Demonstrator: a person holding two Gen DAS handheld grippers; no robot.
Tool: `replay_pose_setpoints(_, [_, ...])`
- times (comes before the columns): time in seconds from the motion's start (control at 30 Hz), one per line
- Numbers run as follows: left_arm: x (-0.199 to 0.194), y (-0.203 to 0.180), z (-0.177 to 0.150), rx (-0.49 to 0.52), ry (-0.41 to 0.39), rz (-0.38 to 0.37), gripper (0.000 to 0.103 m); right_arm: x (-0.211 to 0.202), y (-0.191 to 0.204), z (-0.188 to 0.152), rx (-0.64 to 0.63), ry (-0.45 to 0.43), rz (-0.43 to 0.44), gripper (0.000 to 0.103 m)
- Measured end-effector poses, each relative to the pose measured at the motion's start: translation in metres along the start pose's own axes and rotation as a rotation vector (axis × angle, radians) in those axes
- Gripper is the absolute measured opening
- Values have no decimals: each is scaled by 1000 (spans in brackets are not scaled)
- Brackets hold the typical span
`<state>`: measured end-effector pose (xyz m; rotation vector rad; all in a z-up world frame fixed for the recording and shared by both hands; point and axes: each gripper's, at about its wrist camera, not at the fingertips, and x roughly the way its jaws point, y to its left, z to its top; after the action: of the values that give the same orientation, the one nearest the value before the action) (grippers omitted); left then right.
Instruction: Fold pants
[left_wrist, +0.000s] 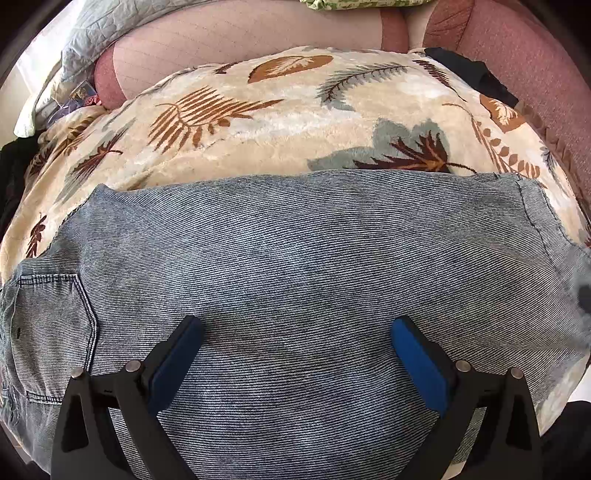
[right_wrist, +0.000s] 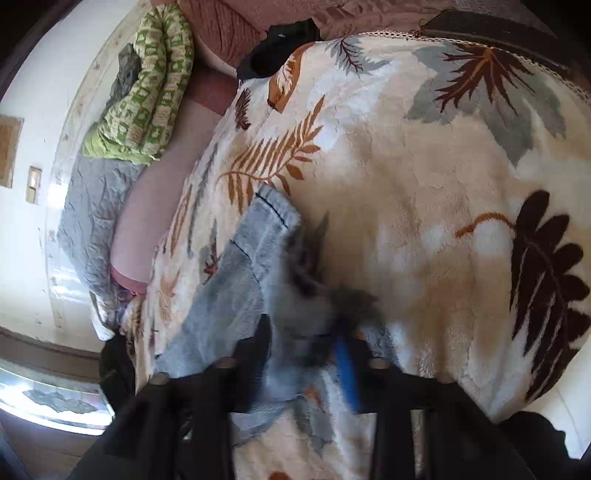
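Note:
Light blue denim pants (left_wrist: 295, 258) lie flat across a cream leaf-print blanket (left_wrist: 258, 122), with a back pocket (left_wrist: 51, 332) at the left. My left gripper (left_wrist: 295, 332) is open just above the denim, its blue pads (left_wrist: 417, 365) spread wide and empty. In the right wrist view my right gripper (right_wrist: 306, 347) is blurred by motion and is shut on the hem end of the pants (right_wrist: 258, 251), holding it above the blanket (right_wrist: 424, 203).
A pink bed sheet (left_wrist: 240, 37) and a grey quilt (right_wrist: 92, 206) lie beyond the blanket. A green patterned garment (right_wrist: 147, 88) sits near the wall. A black cloth (right_wrist: 280, 44) lies at the blanket's far edge.

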<state>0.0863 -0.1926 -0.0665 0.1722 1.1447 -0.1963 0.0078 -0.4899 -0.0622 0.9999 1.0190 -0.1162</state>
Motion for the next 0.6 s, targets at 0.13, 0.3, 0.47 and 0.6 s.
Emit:
replay_pose_setpoints(0.13, [-13,3,4,-16,20,-13,100,-1,1,1,-3,-6,-11,31])
replay_pose_setpoints(0.3, [-6,6,-9,-18,12,42,102,2,5,1,-43,0,-20,29])
replay_pose_setpoints(0.47, [-2,8,-11,-2,-12,28,102,-15,52,-3,-231,-64,-67,23])
replay_pose_setpoints(0.6, [-6,24,-11,-34,-2,-54,97,-32,120,-20,-440,-130,-57,23])
